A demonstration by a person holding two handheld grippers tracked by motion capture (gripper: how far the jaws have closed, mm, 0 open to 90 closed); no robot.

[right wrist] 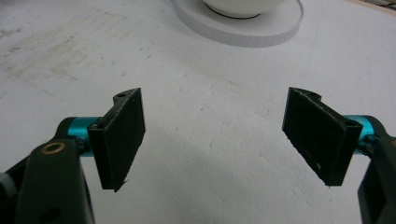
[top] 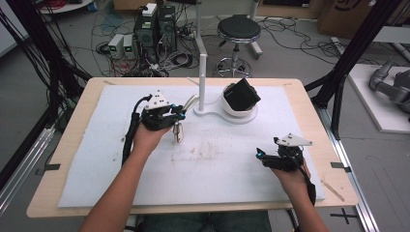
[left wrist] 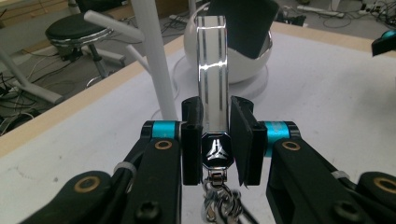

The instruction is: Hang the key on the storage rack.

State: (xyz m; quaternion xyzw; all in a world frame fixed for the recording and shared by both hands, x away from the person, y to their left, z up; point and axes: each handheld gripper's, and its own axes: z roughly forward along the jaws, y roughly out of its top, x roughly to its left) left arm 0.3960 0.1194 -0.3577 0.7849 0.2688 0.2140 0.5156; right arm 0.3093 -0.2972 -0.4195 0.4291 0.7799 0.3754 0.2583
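- My left gripper (left wrist: 215,140) is pinching a shiny metal keychain fob (left wrist: 211,70), a polished bar with dark stripes, clamped low down just above its black emblem (left wrist: 216,153).
- The fob stands upright between the pads, and its chain (left wrist: 218,200) hangs loose below the jaws. In the high view the fob (top: 178,132) dangles under my left gripper (top: 170,116), clear of the white mat (top: 227,169).
- My right gripper (right wrist: 212,135) is spread wide with nothing between its pads, and rests low over the mat on the right side (top: 275,157), well apart from the fob.
- Ahead of the fob is the white stand (top: 201,82), with its upright pole and short side pegs (left wrist: 114,28). Just beside it sits a white round cradle (top: 238,108) holding a black boxy item (top: 241,93).
- My judgement is that the step in hand is carrying the fob toward the stand, likely to hang it on a peg.
- To do it well, I should keep the pinch firm, since polished metal will slip under a light grip.
- I should move slowly so the chain does not swing, and let it settle before lining up.
- I should approach a peg from its free end and keep clear of the pole.
- The right gripper can stay ready to steady the chain or the stand's base (right wrist: 243,28).
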